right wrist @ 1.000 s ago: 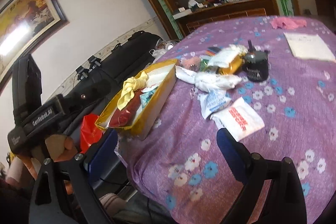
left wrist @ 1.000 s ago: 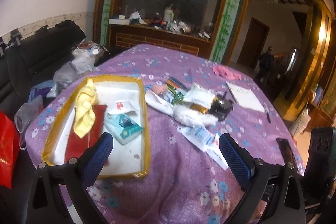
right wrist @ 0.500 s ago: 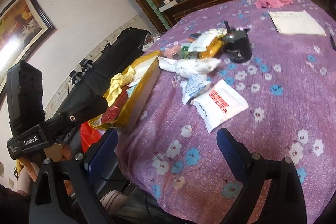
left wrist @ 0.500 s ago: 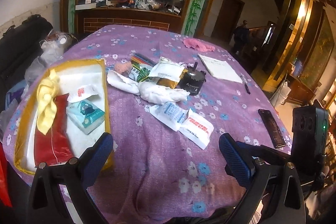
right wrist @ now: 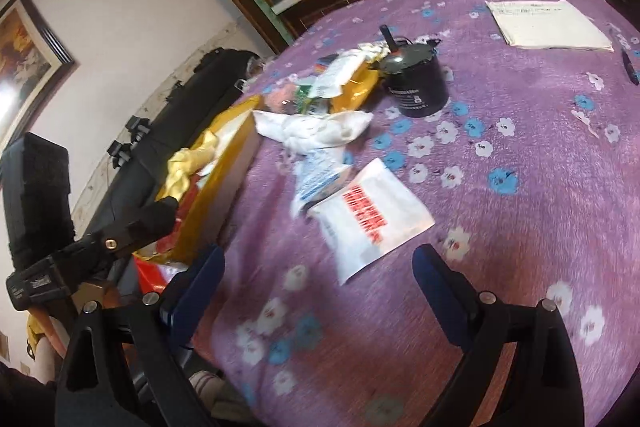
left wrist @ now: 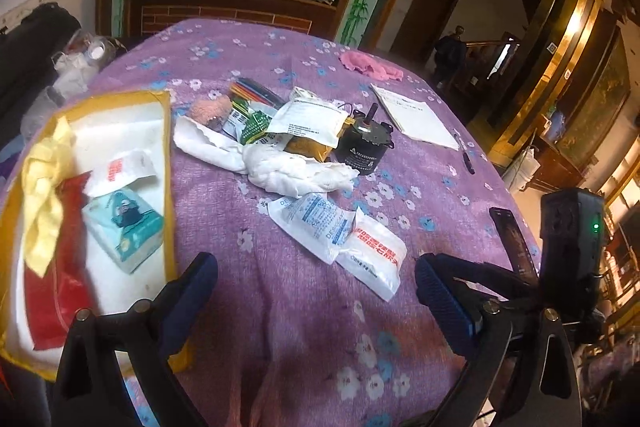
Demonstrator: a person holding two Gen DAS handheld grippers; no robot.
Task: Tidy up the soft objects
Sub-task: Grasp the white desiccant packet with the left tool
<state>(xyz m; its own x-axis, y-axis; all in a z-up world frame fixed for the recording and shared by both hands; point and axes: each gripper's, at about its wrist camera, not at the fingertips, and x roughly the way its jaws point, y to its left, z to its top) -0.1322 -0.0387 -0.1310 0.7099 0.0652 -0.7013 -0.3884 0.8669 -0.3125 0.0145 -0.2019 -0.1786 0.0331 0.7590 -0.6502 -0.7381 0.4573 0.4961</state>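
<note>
A yellow-rimmed white tray at the left holds a yellow cloth, a red bag, a teal tissue pack and a white packet. On the purple flowered cloth lie a white packet with red print, a blue-printed packet and a crumpled white cloth. My left gripper is open and empty, above the table's near edge. My right gripper is open and empty, just short of the red-print packet. The tray is at its left.
A black motor, a white pouch, coloured sticks and a pink fluffy thing sit behind the white cloth. A pink rag, a paper pad, a pen and a black phone lie to the right. A black sofa is at the left.
The left gripper has swung right from over the tray to face the packets. The right gripper has moved forward and closer to the red-print packet. Both stay open.
</note>
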